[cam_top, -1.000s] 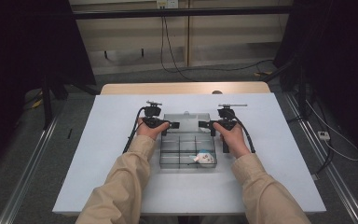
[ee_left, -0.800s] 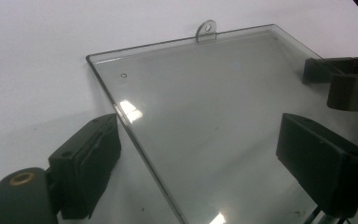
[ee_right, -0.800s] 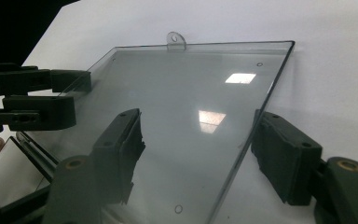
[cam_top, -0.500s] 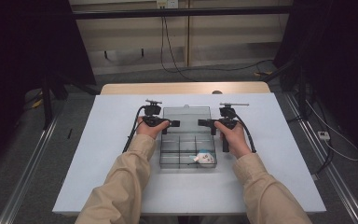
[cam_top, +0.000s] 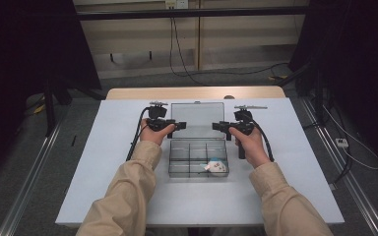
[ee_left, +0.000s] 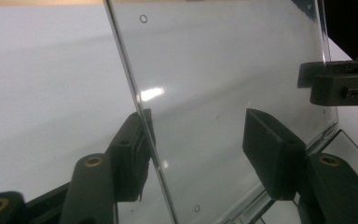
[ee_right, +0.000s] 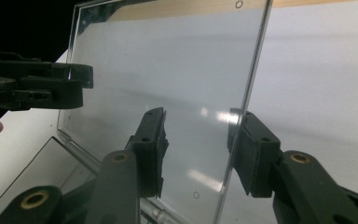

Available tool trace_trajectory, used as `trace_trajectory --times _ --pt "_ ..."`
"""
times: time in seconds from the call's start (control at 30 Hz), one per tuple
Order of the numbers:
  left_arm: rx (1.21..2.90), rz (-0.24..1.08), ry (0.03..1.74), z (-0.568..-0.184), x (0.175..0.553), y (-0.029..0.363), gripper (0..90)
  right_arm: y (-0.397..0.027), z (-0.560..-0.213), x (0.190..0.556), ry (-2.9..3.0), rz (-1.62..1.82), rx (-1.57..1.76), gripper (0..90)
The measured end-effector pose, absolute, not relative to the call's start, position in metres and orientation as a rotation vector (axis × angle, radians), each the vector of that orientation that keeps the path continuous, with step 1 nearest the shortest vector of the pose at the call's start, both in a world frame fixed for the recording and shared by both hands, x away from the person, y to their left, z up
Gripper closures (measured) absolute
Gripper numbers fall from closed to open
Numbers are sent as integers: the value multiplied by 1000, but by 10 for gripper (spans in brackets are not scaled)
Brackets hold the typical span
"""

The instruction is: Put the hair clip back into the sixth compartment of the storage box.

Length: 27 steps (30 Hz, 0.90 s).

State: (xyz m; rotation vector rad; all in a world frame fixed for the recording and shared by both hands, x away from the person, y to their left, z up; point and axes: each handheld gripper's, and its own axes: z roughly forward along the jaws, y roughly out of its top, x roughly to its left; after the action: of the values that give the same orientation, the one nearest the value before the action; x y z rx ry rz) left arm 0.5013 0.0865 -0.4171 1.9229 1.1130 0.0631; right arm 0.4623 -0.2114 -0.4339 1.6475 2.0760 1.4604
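Your left tool (cam_top: pixel 177 126) and right tool (cam_top: pixel 220 126) have been closing on the raised clear lid (cam_top: pixel 197 119), seemingly not yet pinching; a white object (cam_top: pixel 217 166) lies in the box (cam_top: pixel 198 158) nearer you.

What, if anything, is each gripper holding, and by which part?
Nothing is gripped yet. The side edges of the raised clear lid sit between the jaws, which have just been closing: left gripper at its left edge, right gripper at its right.

No legible text or labels

The white item (cam_top: pixel 217 166) in the box (cam_top: pixel 198 157) is too small to identify.
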Motion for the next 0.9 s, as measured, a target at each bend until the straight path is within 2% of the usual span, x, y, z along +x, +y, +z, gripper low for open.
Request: trace_trajectory --times 0.57,0.9 --pt "1928 101 1052 -403 488 94 544 -212 -419 450 2117 1427 1524 616" --pt "1946 123 1021 -398 481 96 567 -211 -415 446 2126 1404 1466 643"
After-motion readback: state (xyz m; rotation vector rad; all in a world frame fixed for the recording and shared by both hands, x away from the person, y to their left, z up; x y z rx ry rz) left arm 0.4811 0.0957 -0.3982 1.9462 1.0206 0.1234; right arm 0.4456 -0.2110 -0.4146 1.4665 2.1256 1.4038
